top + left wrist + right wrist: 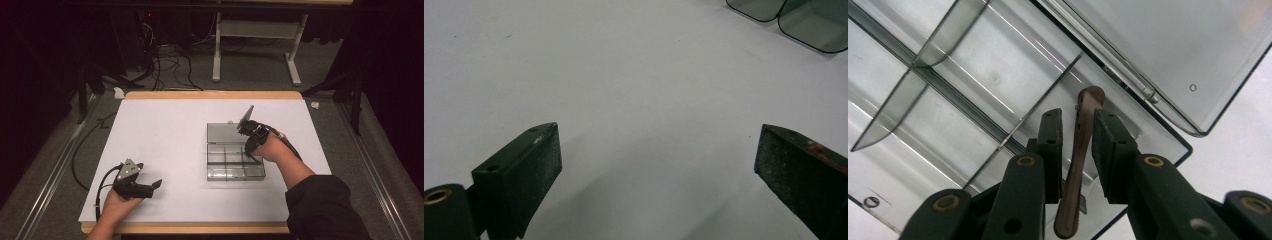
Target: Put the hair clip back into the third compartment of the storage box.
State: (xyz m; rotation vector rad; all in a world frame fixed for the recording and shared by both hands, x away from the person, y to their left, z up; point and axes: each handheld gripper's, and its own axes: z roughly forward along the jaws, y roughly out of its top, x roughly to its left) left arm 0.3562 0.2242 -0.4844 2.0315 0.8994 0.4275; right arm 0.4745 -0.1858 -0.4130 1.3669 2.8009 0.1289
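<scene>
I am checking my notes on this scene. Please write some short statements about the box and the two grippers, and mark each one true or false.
1. The clear compartment box has its lid open. True.
2. The right gripper has a brown clip between its jaws. True.
3. The left gripper holds the box. False: its jaws are wide apart over bare white table.
4. The clip lies outside the box. False: it is over a corner compartment.
</scene>
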